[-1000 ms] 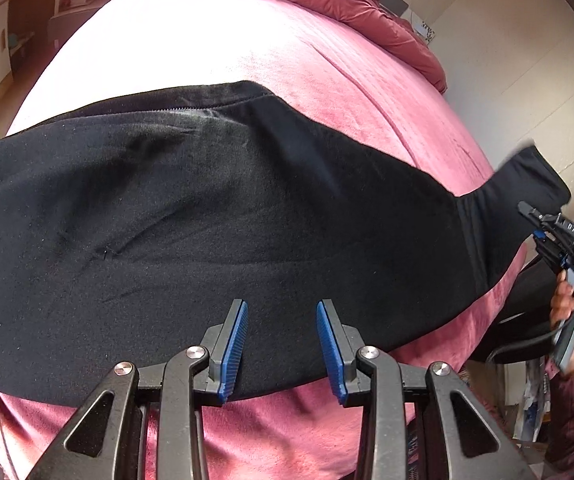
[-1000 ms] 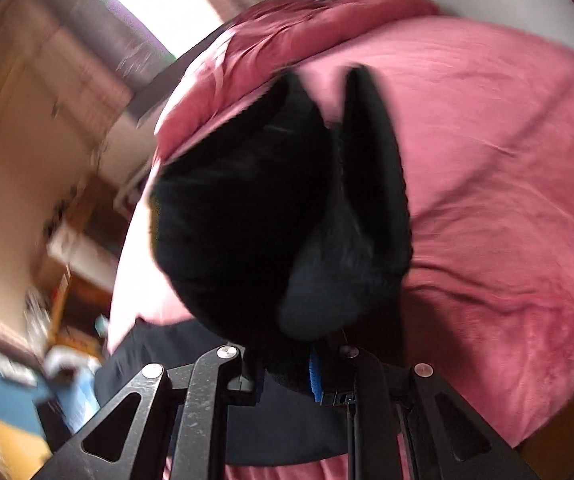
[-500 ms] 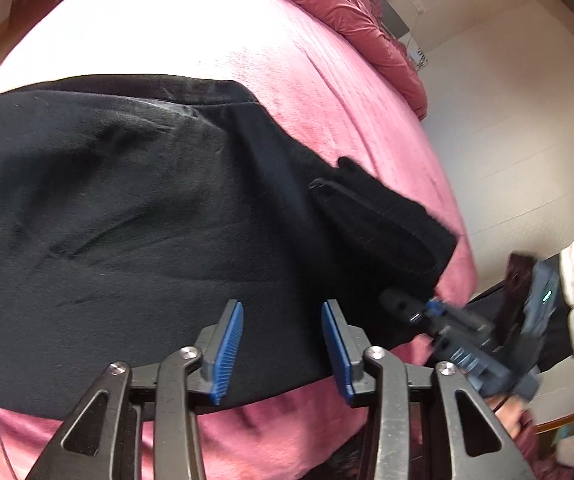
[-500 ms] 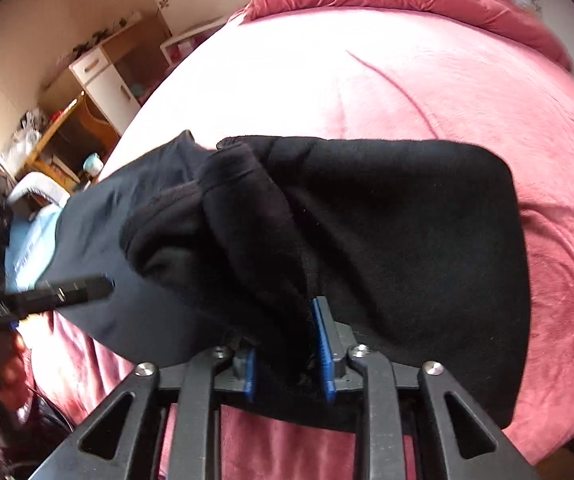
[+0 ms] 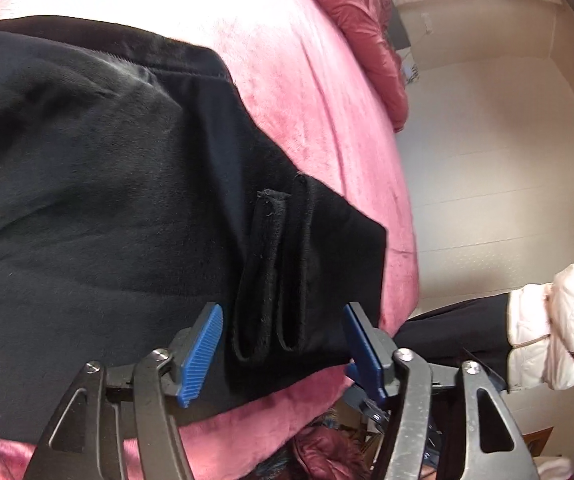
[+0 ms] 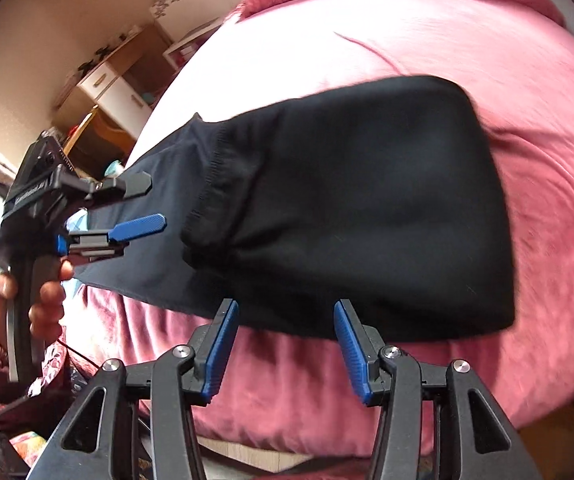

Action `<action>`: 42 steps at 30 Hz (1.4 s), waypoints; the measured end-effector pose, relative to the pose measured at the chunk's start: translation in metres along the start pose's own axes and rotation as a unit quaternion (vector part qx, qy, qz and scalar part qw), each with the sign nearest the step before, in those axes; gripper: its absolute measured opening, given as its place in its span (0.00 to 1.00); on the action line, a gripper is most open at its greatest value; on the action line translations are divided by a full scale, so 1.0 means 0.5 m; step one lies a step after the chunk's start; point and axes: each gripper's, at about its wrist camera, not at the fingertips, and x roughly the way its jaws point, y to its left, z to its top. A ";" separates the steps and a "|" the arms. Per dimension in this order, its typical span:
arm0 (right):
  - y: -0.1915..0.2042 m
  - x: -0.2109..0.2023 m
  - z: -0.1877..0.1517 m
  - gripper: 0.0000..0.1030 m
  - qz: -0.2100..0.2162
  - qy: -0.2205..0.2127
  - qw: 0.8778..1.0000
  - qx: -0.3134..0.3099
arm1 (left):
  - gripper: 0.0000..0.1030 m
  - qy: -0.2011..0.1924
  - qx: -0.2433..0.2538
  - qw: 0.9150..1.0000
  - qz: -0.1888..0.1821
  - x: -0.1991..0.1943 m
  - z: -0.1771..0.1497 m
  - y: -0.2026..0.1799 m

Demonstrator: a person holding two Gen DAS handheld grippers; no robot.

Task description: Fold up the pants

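The pants (image 5: 107, 184) run off my left view's left edge; the cuffs' fold hides the layers beneath, and the bed's (image 6: 559, 184) right side blurs in my right view

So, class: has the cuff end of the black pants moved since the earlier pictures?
Yes. The cuff end was held up off the pink bedcover before; now it lies folded over onto the pants, released by the right claw, whose jaws have just been opening.

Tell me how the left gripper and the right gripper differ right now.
The left gripper hangs over the pants' folded-over cuffs; the right gripper sits at the pants' near edge. The left gripper's jaws stand wider than the right gripper's. Both have blue pads, have just been opening, and grip nothing.
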 end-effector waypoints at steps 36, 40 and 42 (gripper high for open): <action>-0.186 0.004 -0.028 0.50 -0.143 -0.051 0.974 0.169 | 0.10 -0.025 0.168 0.985 -0.033 -0.060 -0.013 -0.267; -0.184 0.018 -0.028 0.50 -0.141 -0.041 0.975 0.166 | 0.10 -0.006 0.102 0.995 0.016 -0.039 -0.013 -0.129; -0.176 0.027 -0.026 0.50 -0.142 -0.032 0.977 0.154 | 0.10 -0.001 0.093 0.995 0.038 -0.031 -0.037 -0.084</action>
